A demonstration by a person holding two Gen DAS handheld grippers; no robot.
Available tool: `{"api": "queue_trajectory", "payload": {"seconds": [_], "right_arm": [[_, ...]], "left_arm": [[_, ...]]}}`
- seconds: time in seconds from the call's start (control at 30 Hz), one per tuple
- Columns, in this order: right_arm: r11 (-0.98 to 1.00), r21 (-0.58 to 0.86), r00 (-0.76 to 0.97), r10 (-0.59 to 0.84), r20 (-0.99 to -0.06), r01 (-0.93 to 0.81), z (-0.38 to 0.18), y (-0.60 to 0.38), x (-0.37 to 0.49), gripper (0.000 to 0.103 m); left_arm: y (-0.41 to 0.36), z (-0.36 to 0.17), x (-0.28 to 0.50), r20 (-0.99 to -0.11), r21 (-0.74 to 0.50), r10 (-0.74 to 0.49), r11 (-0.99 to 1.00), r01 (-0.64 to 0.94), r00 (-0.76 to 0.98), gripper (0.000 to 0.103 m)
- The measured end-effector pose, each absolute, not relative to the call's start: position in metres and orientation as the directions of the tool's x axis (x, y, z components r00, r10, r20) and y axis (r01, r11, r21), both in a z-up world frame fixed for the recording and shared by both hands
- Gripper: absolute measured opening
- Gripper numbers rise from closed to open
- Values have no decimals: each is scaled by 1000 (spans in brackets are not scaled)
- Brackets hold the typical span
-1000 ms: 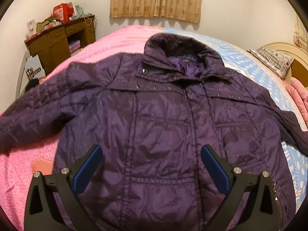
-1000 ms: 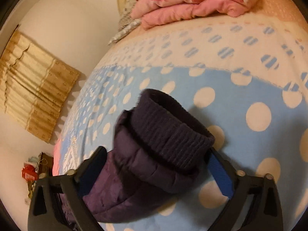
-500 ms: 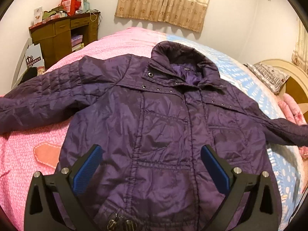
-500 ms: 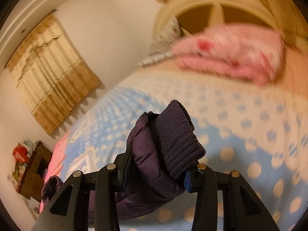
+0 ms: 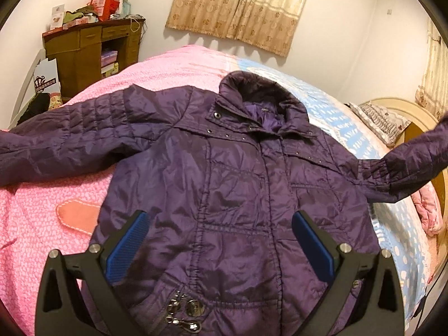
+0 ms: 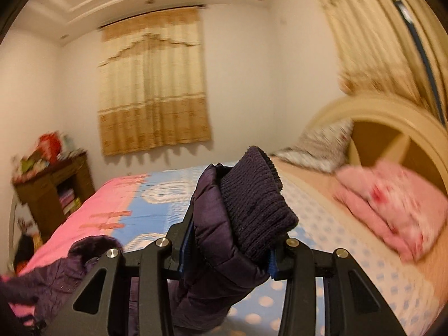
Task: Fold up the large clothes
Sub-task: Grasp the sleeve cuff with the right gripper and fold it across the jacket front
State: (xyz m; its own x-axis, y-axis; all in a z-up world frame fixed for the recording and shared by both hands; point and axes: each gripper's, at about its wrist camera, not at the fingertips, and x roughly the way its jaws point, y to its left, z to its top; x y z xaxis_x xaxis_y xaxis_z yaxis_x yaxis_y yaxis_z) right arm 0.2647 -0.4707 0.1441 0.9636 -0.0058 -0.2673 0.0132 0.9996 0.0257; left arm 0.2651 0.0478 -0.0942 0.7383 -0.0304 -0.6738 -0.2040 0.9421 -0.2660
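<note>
Furniture rings the bed [image 5: 173, 64]: a brown cabinet [image 5: 92, 53] heaped with boxes stands beyond its pink side, tan curtains [image 5: 240, 8] hang on the wall past its far edge, and a curved headboard [image 6: 392, 128] closes the blue dotted end, where a patterned pillow [image 5: 383, 120] and a folded pink blanket [image 6: 392, 210] lie. Nothing lies on the jacket [image 5: 232, 190] itself. Bare pink cover shows beside the jacket toward the cabinet, with a peach patch [image 5: 77, 215] near the hem; bare blue dotted cover runs from the jacket toward the headboard.

The purple jacket lies front-up across the bed, collar toward the curtains, one sleeve flat on the pink side. The left gripper [image 5: 218, 246] hovers over the lower front, its blue fingers [image 5: 127, 246] spread wide with nothing between them. The right gripper [image 6: 228, 249] has its fingers narrowed tight around the other sleeve [image 6: 224, 240] just below the ribbed cuff [image 6: 257, 201], lifted off the bed on the headboard side.
</note>
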Motion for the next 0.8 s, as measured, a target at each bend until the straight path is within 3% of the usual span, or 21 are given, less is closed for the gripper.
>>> {"api": "queue_trajectory", "payload": {"seconds": [0.17, 0.4, 0.8], "right_arm": [[988, -91, 960, 97, -262, -125, 158, -391, 266, 42], [941, -166, 917, 229, -328, -294, 140, -281, 262, 42], [872, -94, 777, 372, -507, -480, 11, -156, 280, 42]], "left_arm": [[59, -92, 258, -660, -288, -33, 934, -212, 750, 103], [75, -93, 253, -654, -315, -43, 923, -221, 756, 103], [102, -96, 240, -654, -316, -14, 914, -256, 757, 103]]}}
